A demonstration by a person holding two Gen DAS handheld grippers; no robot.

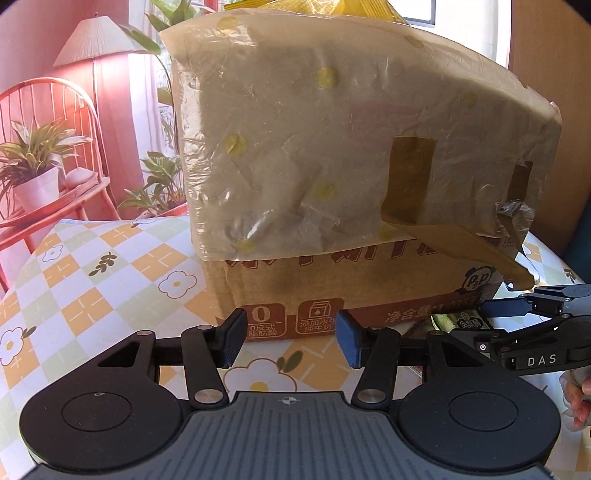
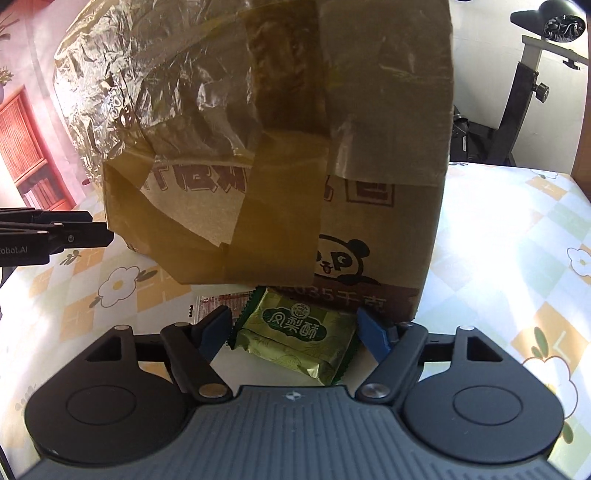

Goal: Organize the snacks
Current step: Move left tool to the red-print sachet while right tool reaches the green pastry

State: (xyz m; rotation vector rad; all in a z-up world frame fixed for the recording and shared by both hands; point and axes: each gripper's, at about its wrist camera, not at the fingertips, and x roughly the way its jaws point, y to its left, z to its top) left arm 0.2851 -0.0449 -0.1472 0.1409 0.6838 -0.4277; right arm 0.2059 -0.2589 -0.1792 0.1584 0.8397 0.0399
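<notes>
Table (image 2: 517, 229), checked cloth with flower print, carries everything.

Cardboard box (image 1: 332, 288) stands on it, dead ahead of both grippers. Upper half wrapped in crinkled clear film and strips of brown tape; printed panda on the bare lower wall. Yellow packets (image 1: 295, 5) poke above its top edge, so likely the bin for the snacks. Judged stiff but bulky, and the film looks slick; not a thing to pinch with these fingers.

Left gripper (image 1: 290, 338): jaws apart, nothing between them, hovering low over the cloth facing the box's lower wall.

Right gripper (image 2: 295, 330): jaws apart, straddling a green snack packet (image 2: 295, 339) without visibly touching it. The packet lies flat on the cloth, its far end just at the foot of the box.

Green snack packet: glossy foil pillow wrap with crimped, saw-toothed ends. Judged light, its skin slippery and yielding, the pastry inside likely crumbly. Best hold is across the plump middle, from the two long sides, with a gentle squeeze; the crimped ends would be thin and prone to slide out.

Red sachet (image 2: 221, 301): small, flat, lying just left of the green packet, partly behind the right gripper's left finger. Thin, so harder to lift off the cloth.
</notes>
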